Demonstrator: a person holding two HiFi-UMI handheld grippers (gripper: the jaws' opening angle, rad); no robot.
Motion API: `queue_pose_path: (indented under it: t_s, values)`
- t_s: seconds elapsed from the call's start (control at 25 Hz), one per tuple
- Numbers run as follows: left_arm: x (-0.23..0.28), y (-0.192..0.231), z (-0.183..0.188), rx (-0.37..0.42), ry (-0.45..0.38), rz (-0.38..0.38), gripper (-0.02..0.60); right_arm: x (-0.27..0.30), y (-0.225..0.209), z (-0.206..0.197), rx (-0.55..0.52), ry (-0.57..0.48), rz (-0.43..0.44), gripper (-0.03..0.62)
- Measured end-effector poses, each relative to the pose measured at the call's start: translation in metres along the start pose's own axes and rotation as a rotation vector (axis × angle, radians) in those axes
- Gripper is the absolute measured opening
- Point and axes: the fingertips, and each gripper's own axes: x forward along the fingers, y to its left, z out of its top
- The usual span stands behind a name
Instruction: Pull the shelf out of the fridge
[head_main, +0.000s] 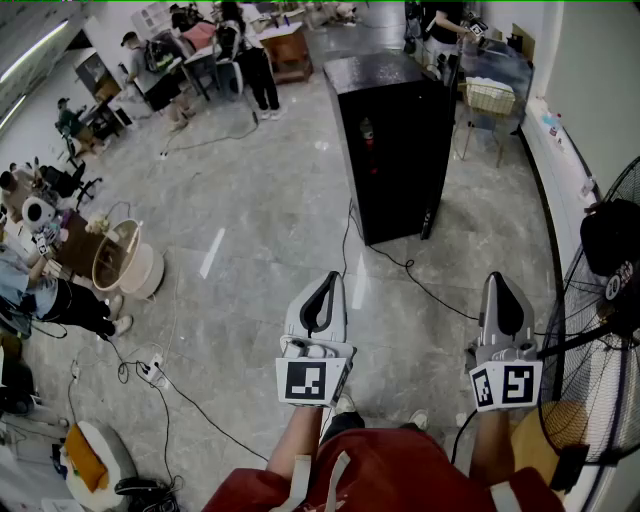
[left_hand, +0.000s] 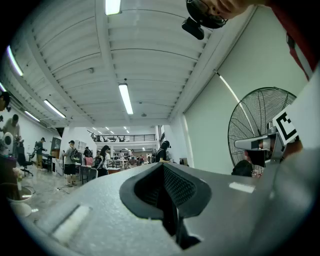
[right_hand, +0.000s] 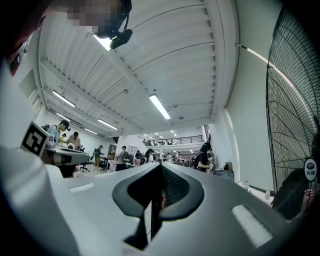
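A tall black fridge (head_main: 395, 150) stands on the grey floor ahead of me, some way off; no shelf shows from here. My left gripper (head_main: 325, 283) is held near my body, pointing toward the fridge, its jaws together with nothing between them. My right gripper (head_main: 503, 285) is held level with it to the right, also shut and empty. Both are well short of the fridge. The left gripper view has its closed jaws (left_hand: 162, 167) aimed up at the ceiling and the far hall. The right gripper view shows the same for its closed jaws (right_hand: 160, 167).
A large standing fan (head_main: 600, 330) is close on my right. A black cable (head_main: 420, 285) runs across the floor from the fridge toward me. A power strip (head_main: 150, 372) and a round tub (head_main: 125, 262) lie to the left. People and desks fill the back left.
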Motion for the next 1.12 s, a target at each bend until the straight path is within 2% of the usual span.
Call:
queue_pose_path:
  t_s: [0.44, 0.76, 1.12]
  values:
    - [0.012, -0.062, 0.01, 0.032, -0.008, 0.055, 0.002, -0.019, -0.066, 0.0, 0.018, -0.008, 0.021, -0.003]
    - [0.002, -0.099, 0.008, 0.035, 0.029, 0.102, 0.002, -0.034, -0.082, 0.002, 0.106, -0.061, 0.08, -0.003]
    - [0.014, -0.116, -0.008, 0.044, 0.064, 0.122, 0.002, -0.026, -0.108, -0.023, 0.165, -0.03, 0.083, -0.003]
